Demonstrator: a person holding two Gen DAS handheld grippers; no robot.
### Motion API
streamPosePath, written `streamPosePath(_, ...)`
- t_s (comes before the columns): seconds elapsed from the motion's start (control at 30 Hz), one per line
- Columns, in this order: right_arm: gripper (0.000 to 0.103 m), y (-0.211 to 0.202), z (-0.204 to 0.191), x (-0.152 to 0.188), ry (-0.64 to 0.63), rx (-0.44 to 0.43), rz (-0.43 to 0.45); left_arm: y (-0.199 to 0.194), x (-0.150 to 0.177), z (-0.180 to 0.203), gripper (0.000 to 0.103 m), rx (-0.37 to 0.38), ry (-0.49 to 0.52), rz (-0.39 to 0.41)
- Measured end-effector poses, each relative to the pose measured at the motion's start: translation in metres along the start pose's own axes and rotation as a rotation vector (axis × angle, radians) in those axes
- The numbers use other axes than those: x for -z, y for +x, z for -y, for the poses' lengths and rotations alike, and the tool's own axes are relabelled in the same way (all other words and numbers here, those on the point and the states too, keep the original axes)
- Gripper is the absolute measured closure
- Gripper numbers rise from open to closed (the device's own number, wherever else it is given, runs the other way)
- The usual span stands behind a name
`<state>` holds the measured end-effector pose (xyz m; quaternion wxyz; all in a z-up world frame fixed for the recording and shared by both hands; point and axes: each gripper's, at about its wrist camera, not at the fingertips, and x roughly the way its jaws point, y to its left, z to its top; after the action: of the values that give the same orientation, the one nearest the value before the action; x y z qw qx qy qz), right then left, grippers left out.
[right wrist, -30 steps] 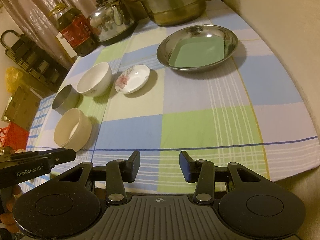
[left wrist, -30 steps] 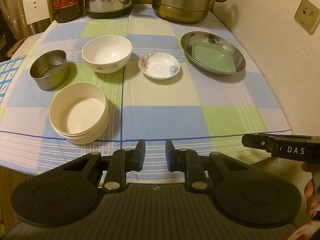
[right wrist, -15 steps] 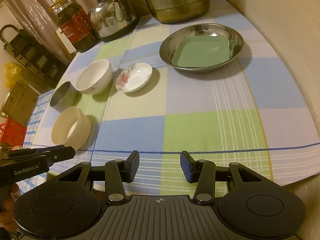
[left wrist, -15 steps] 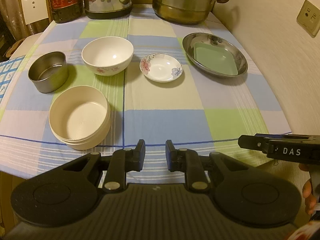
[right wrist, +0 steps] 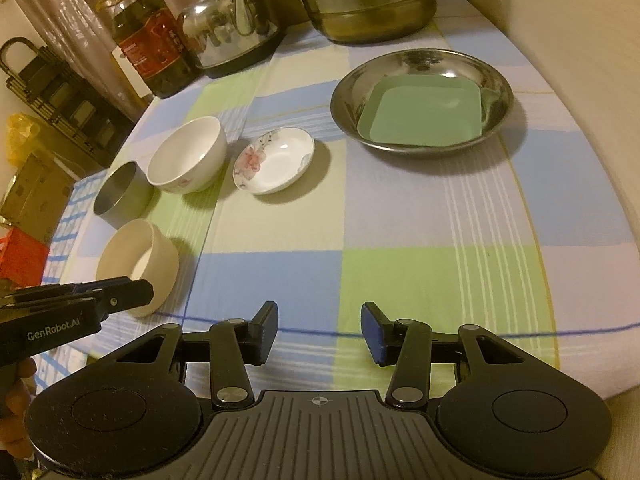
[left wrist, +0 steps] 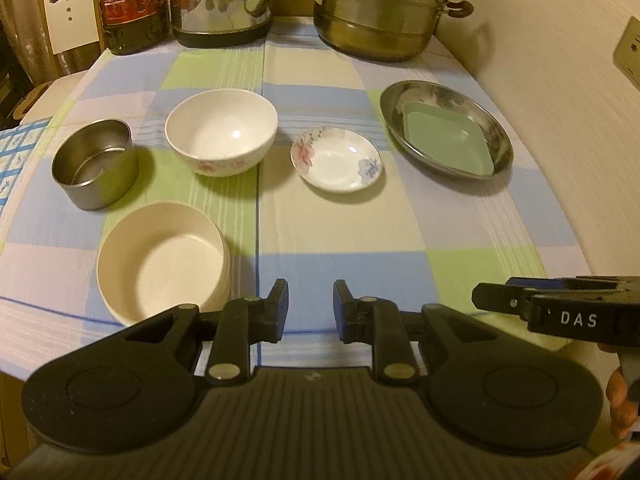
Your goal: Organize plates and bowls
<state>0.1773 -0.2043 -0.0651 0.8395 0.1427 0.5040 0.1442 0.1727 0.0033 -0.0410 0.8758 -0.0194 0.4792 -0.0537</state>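
Two grippers hovered over the near edge of the worktop (left wrist: 340,220), which was covered by a checked cloth. Left gripper (left wrist: 311,306): fingers slightly apart, having just been opening a little, nothing between them. Right gripper (right wrist: 319,330): fingers wider apart, also empty.

Cream bowl (left wrist: 162,262) sat nearest the near edge, toward the left. Just behind it stood a steel cup (left wrist: 94,162) by the left edge, and beside that a white bowl (left wrist: 221,136) with a flower print. Small flowered saucer (left wrist: 337,159) lay about mid-worktop, apart from the white bowl. Toward the right edge, a steel dish (left wrist: 446,134) held a green square plate (left wrist: 444,140) lying inside it.

Along the far edge stood an oil bottle (left wrist: 132,4), a kettle (left wrist: 224,0) and a stacked steamer pot (left wrist: 380,8). A hand (right wrist: 16,404) showed under the left gripper's handle in the right wrist view.
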Motion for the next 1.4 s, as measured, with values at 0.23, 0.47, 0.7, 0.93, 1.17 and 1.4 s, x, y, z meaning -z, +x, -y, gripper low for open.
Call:
streamPosePath(0.23,0.057,0.016,0.002,-0.019,0.035,-0.019,0.014,0.019,-0.022,-0.007,0.081,-0.01,-0.015,0.027)
streamPosePath(0.47,0.057,0.032,0.002,-0.038,0.048,-0.036,0.055,0.042,-0.046,-0.009,0.081,-0.007,-0.016,0.054)
streamPosePath(0.7,0.058,0.049,0.0,-0.053,0.077,-0.054,0.094,0.067,-0.064,-0.011,0.081,0.007,-0.016,0.029)
streamPosePath(0.93,0.071,0.077,0.001,-0.071,0.113,-0.061,0.113,0.093,-0.077,-0.013,0.081,0.009,-0.018,-0.001)
streamPosePath(1.17,0.078,0.108,0.006,-0.084,0.183,-0.056,0.087,0.114,-0.087,-0.015,0.081,0.005,-0.012,-0.028)
streamPosePath(1.4,0.086,0.126,0.009,-0.091,0.202,-0.062,0.075,0.125,-0.093,-0.017,0.081,0.011,-0.005,-0.052)
